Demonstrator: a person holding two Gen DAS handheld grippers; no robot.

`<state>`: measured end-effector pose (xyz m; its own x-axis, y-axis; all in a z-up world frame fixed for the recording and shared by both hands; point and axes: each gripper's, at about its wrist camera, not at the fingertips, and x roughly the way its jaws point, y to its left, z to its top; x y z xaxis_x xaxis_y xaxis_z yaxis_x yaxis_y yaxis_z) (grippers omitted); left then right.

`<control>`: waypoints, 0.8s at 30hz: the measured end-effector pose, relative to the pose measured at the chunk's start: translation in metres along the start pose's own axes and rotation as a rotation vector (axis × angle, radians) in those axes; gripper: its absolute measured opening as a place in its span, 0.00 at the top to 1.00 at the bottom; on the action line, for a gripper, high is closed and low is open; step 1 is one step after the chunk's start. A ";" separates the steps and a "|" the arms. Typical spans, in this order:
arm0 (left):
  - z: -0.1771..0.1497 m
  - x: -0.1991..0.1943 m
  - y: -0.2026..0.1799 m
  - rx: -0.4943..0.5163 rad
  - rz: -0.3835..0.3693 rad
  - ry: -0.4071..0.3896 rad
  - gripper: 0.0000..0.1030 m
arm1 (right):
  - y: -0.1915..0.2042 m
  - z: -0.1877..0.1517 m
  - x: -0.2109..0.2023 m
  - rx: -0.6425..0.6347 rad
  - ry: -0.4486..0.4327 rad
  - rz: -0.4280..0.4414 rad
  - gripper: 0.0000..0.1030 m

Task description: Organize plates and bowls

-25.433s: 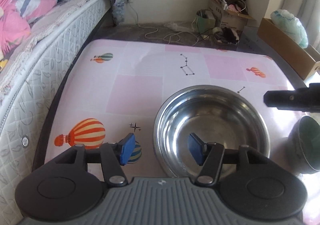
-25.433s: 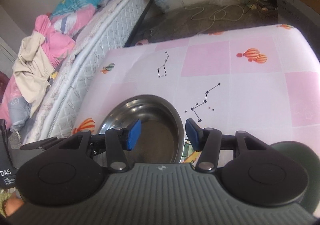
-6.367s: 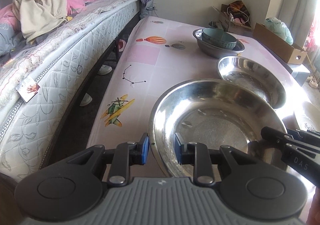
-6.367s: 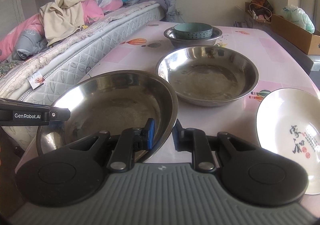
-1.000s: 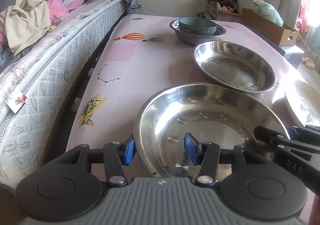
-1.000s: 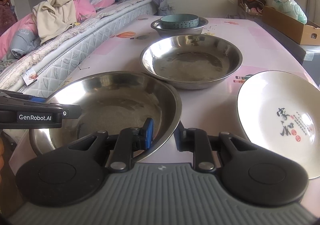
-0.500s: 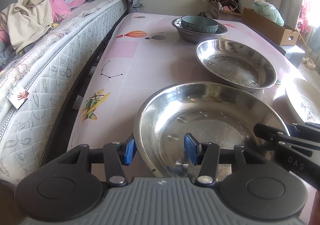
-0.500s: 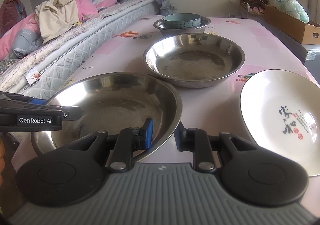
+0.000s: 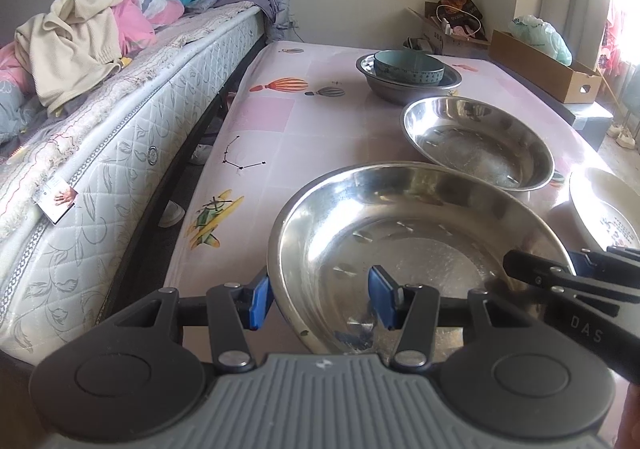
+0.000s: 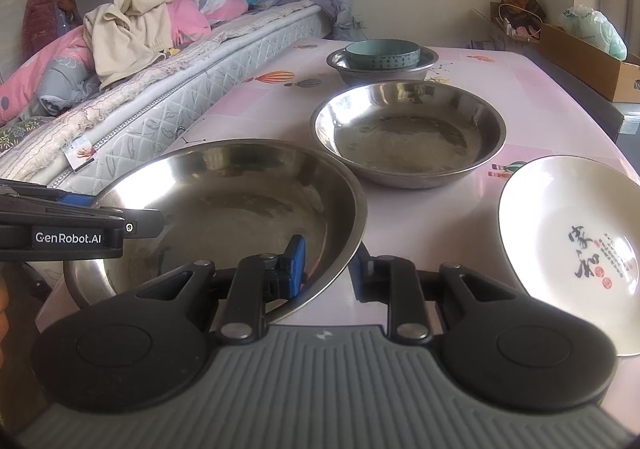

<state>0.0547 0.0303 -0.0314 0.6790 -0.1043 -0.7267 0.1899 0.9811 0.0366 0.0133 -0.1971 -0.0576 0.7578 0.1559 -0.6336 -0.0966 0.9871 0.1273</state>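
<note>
A large steel bowl [image 9: 416, 241] [image 10: 236, 201] sits at the near edge of the pink table [image 9: 320, 129]. My left gripper [image 9: 320, 295] is open, with its jaws on either side of the bowl's near left rim. My right gripper [image 10: 326, 263] straddles the bowl's near right rim with a small gap between its pads, slightly open. A second steel bowl [image 9: 476, 141] [image 10: 408, 133] stands behind it. Farther back a teal bowl [image 9: 409, 67] [image 10: 382, 51] sits inside a third steel bowl [image 9: 400, 89] [image 10: 380, 71]. A white plate with red and black writing [image 10: 572, 245] [image 9: 604, 209] lies at the right.
A bed with a mattress [image 9: 120, 153] and piled clothes [image 10: 132, 25] runs along the table's left side. Cardboard boxes [image 9: 544, 69] stand at the far right. A person [image 10: 48, 5] stands in the far left background.
My right gripper's pads have parted a little around the large bowl's rim. My left gripper stays open at the rim. The bowls and plate have not moved.
</note>
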 end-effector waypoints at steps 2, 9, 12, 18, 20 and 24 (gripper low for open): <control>0.001 -0.002 0.000 -0.001 0.001 -0.006 0.50 | 0.001 0.001 -0.002 -0.001 -0.006 0.002 0.78; 0.005 -0.009 -0.005 0.011 -0.002 -0.028 0.50 | 0.000 0.003 -0.012 0.008 -0.034 0.001 0.78; 0.009 -0.011 -0.008 0.018 -0.010 -0.039 0.50 | -0.002 0.005 -0.017 0.011 -0.045 -0.005 0.78; 0.017 -0.011 -0.018 0.040 -0.036 -0.056 0.50 | -0.011 0.010 -0.025 0.028 -0.067 -0.026 0.78; 0.021 -0.010 -0.023 0.052 -0.044 -0.061 0.50 | -0.015 0.011 -0.027 0.035 -0.072 -0.035 0.77; 0.027 -0.009 -0.035 0.076 -0.061 -0.072 0.50 | -0.026 0.013 -0.032 0.060 -0.087 -0.053 0.77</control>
<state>0.0609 -0.0071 -0.0077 0.7133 -0.1778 -0.6779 0.2837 0.9578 0.0473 -0.0003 -0.2280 -0.0302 0.8144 0.0976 -0.5721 -0.0182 0.9896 0.1428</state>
